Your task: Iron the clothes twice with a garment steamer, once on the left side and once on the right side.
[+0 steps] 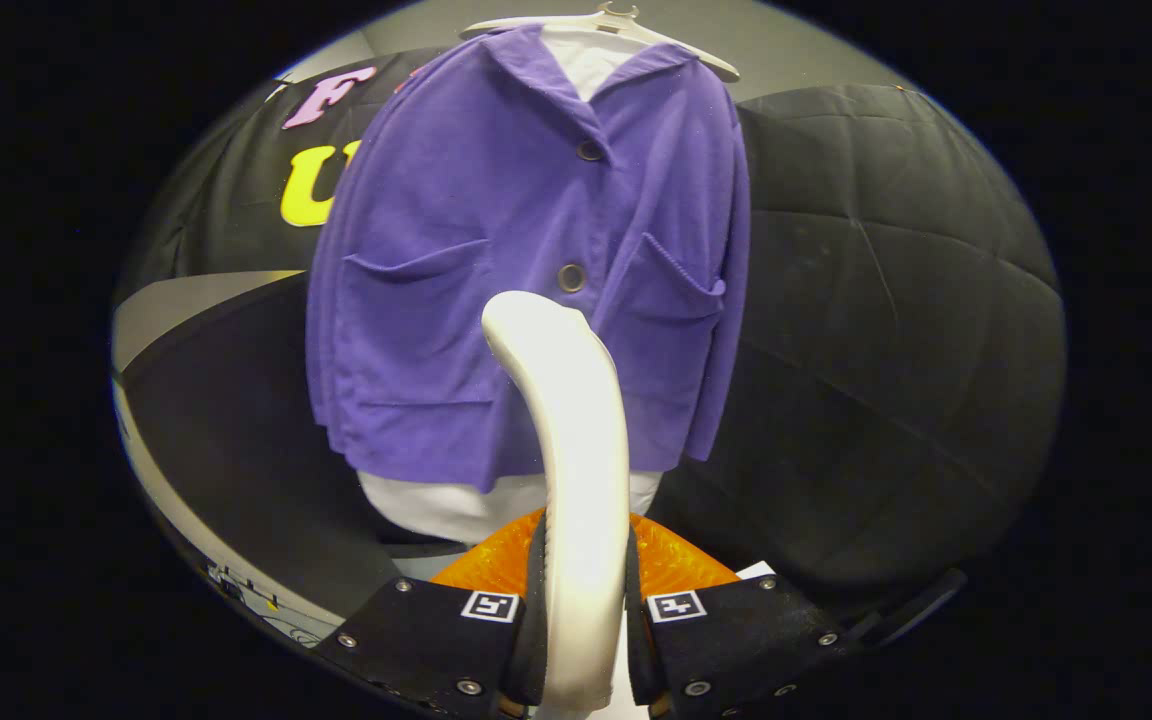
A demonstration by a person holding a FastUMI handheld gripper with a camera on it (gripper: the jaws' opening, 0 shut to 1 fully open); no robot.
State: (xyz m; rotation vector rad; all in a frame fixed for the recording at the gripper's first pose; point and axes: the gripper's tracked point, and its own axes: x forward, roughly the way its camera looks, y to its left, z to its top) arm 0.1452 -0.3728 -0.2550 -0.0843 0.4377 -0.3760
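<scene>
My jaws pinch the white curved plastic garment steamer (576, 480); just beyond hangs the purple buttoned fabric jacket (496, 270) on a white hanger (616, 22).

Single fisheye view riding on the gripper (581, 610), low and facing forward along its fingers, close to the purple jacket (496, 280) hanging ahead, booth wall far behind

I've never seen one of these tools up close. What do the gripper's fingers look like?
The gripper has two blocky black fingers fixed with small silver screws. Each carries a square black-and-white marker near its inner top corner, and dark pads line their inner faces. Orange textured parts sit just behind them.
</scene>
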